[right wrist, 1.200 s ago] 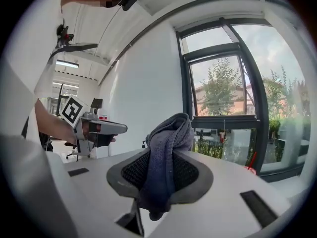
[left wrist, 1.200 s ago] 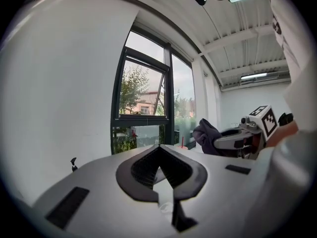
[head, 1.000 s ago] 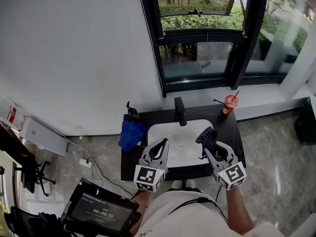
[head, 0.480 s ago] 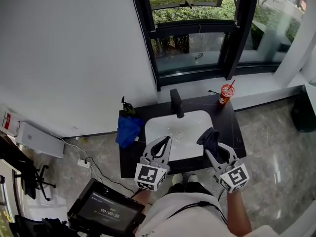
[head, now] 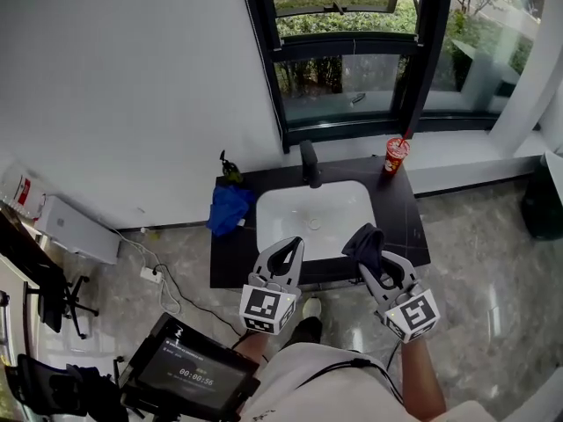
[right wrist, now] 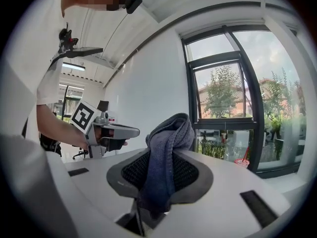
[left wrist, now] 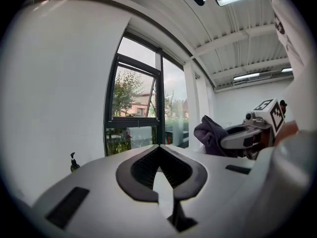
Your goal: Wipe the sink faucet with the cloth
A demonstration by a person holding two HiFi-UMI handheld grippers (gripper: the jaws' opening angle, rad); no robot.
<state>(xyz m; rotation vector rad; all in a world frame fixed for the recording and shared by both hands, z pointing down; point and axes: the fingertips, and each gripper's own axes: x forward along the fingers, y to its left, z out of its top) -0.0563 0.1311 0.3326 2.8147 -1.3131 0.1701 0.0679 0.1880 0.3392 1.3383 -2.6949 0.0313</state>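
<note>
Head view: approach step, no wiping yet. My right gripper (head: 368, 246) carries the dark cloth (head: 362, 235) bunched at its tips, and the faucet (head: 309, 163) stands well apart at the far rim of the sink (head: 264, 207); next I must bring the cloth across the basin onto the spout. Left gripper view: my left gripper (left wrist: 158, 150) is pinched together on nothing. Right gripper view: jaws clenched on the cloth, which stands up between the pads.

White shirt (head: 321, 381) — grey left gripper (head: 286, 248), right gripper (head: 369, 238), marker cubes (head: 266, 310).
</note>
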